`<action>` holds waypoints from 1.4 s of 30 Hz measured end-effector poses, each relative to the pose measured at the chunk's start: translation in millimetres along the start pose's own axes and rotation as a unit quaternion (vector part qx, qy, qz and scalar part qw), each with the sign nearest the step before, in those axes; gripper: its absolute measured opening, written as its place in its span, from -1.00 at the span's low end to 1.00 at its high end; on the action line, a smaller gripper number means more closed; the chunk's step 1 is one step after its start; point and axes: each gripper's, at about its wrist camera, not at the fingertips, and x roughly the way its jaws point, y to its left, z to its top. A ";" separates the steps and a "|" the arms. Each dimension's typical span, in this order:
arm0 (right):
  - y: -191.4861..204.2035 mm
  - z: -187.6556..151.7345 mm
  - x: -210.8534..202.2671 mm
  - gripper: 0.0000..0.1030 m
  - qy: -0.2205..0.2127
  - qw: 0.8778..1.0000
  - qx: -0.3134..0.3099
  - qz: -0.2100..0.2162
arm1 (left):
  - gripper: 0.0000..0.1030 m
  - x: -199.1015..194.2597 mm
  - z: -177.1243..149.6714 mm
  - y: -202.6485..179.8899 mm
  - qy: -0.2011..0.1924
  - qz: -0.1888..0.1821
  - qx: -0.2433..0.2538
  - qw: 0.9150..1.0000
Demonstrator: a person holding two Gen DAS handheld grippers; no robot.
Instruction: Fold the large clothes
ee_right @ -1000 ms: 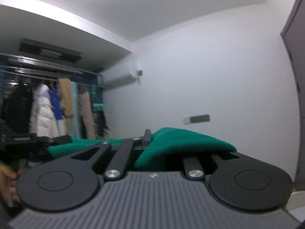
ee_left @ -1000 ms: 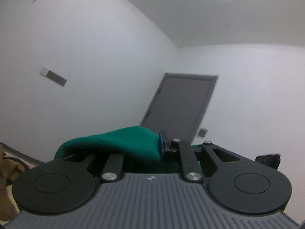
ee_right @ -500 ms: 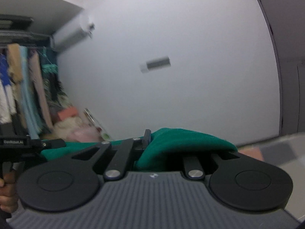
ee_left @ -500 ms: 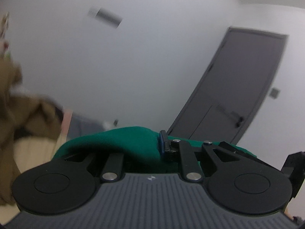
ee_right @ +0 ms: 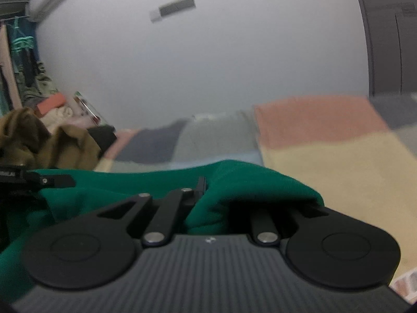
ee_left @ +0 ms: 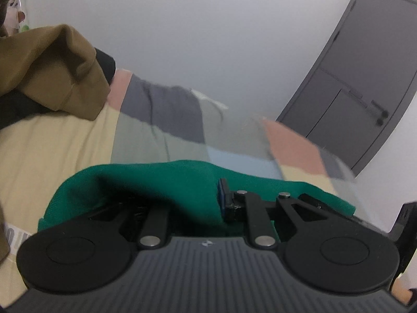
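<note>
Patchwork blanket (ee_left: 182, 140) lies bare ahead – brown garment (ee_left: 52, 73) heaped at left

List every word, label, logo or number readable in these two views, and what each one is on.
Small white emblem on the left tongs' body: a mark, no letters.
Same emblem on the right tongs' body: no letters.
White lettering on the black device at the left edge: too blurred.
Dark print on white fabric: cut off, unreadable.
</note>
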 end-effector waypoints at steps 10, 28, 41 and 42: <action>-4.4 -7.3 11.4 -0.65 0.036 0.999 0.014 -0.023 | -0.40 0.5 -16.8 -14.1 0.019 0.035 0.027 0.999; 53.0 -11.9 -205.5 -0.01 0.012 1.000 -0.007 0.008 | 0.09 -235.9 -71.3 -76.6 -0.016 0.052 0.033 0.998; 88.1 -107.6 -355.4 -0.01 0.080 0.997 -0.018 0.014 | 0.09 -331.1 -204.8 -122.9 0.004 0.044 0.048 0.998; 89.9 -115.6 -359.1 -0.01 0.092 0.995 -0.020 0.015 | 0.09 -332.7 -212.4 -122.4 0.005 0.044 0.046 0.998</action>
